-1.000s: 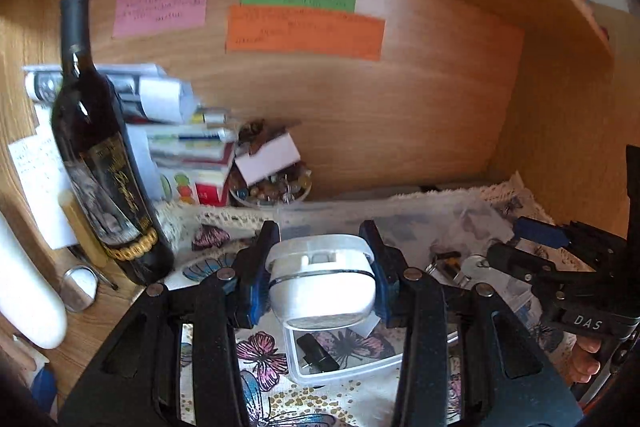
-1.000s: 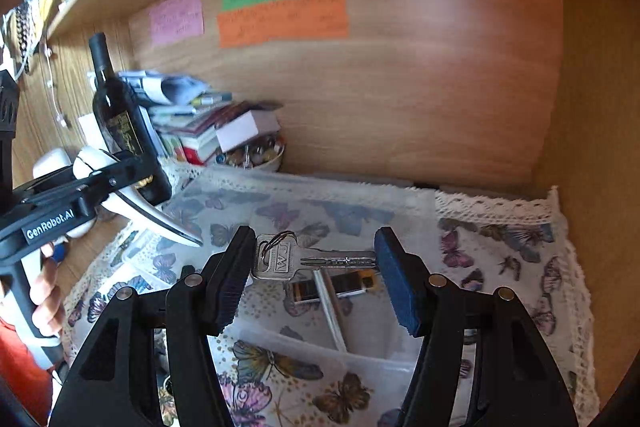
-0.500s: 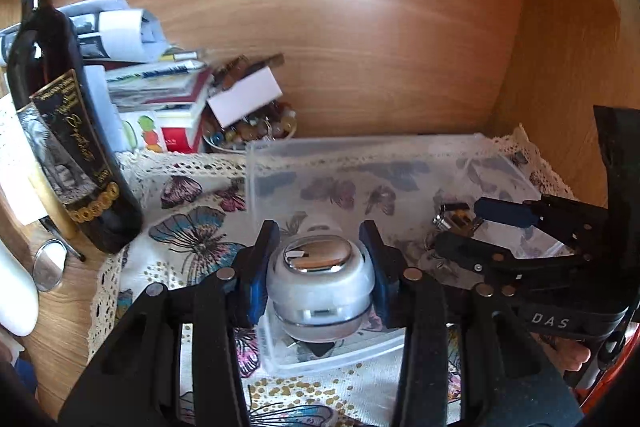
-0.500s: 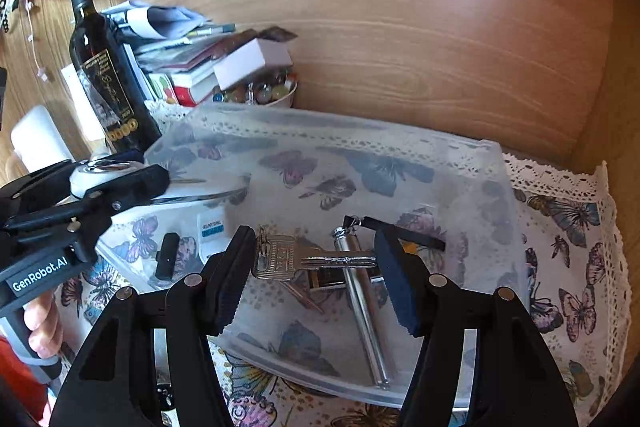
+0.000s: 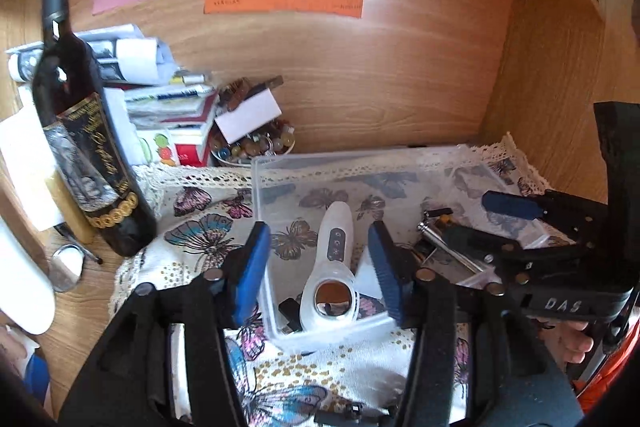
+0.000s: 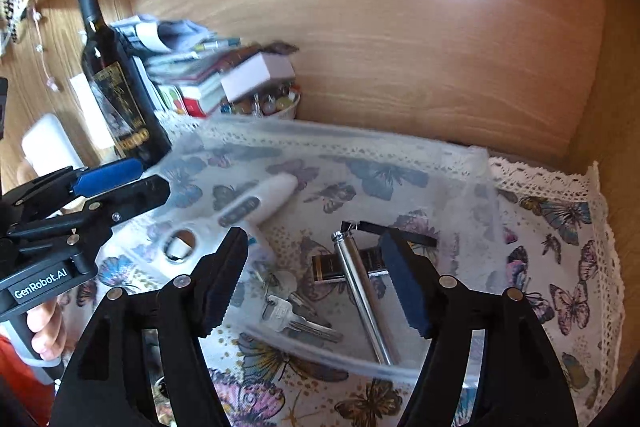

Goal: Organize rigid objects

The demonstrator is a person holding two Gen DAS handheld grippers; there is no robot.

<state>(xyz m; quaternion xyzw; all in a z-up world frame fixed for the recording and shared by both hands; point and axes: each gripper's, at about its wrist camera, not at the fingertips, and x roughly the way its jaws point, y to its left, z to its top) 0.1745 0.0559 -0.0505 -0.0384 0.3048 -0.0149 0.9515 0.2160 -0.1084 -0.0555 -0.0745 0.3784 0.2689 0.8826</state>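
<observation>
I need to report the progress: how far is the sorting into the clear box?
Done: the white handheld device, the silver key, a chrome metal rod and a small dark box lie in the clear plastic bin. In hand: nothing; the left gripper and right gripper have just been opening, both empty. Left: I see no loose item outside.

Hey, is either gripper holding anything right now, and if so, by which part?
Nothing is held. The left gripper has just opened off the white handheld device, the right gripper off the key; both lie in the clear plastic bin.
</observation>
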